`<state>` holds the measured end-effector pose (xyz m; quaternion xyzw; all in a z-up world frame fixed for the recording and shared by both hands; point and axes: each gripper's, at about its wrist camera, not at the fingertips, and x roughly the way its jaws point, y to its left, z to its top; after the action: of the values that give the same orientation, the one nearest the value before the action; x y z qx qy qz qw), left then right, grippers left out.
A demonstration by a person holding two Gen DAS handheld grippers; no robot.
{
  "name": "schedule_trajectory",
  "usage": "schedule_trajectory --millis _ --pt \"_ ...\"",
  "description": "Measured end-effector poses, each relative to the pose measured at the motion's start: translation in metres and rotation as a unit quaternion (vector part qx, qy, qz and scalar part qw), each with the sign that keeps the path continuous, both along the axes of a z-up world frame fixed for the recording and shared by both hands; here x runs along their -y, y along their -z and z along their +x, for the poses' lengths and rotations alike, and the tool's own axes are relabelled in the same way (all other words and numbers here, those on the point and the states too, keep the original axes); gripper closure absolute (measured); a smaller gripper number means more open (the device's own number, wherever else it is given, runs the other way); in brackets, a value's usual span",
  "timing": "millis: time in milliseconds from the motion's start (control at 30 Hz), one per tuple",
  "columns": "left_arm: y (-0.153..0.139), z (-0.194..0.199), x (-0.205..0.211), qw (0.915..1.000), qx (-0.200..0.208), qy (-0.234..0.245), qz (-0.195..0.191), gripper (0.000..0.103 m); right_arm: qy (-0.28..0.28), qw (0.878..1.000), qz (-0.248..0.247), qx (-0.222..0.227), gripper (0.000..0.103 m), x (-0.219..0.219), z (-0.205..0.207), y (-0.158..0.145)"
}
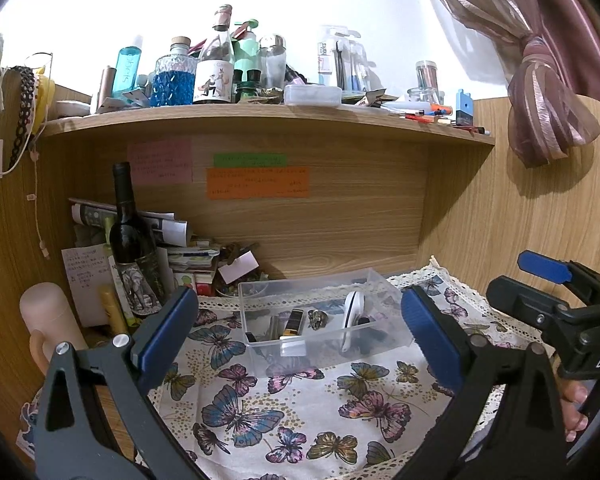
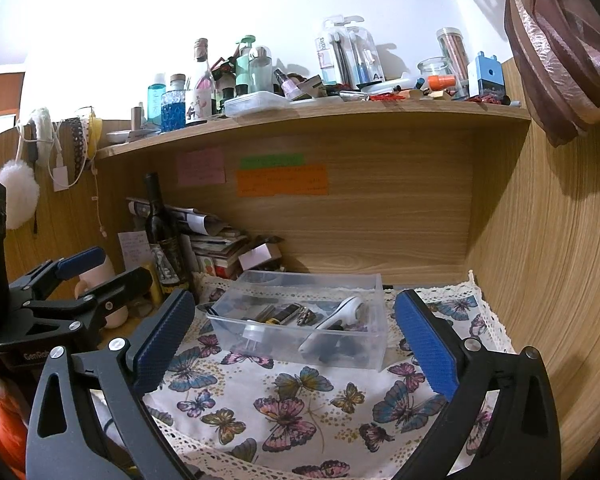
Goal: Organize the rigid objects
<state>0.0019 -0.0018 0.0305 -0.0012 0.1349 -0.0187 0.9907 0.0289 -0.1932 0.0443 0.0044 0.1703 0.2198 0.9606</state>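
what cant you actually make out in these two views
- Writing on the orange note: too small and blurred in both views.
- Small dark items in the clear bin: blurred by its walls, partly behind the white gadget.
- Papers behind the wine bottle: hidden by it.
- Left gripper and right gripper: handles cut off at the bottom edge.

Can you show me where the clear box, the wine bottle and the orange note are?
clear box (image 1: 384, 300), left wrist view, bare right wall.
wine bottle (image 1: 130, 236), left wrist view, dark glass body.
orange note (image 1: 258, 183), left wrist view, middle of the paper.
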Motion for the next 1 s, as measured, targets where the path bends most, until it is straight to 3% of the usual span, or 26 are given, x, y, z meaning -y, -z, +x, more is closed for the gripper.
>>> schedule_trajectory --millis 1000 --pt "0.0032 0.0035 0.001 0.9999 -0.007 0.001 -0.008 0.0 -0.003 1.0 0.0 -0.006 0.002 -0.0048 0.001 0.0027"
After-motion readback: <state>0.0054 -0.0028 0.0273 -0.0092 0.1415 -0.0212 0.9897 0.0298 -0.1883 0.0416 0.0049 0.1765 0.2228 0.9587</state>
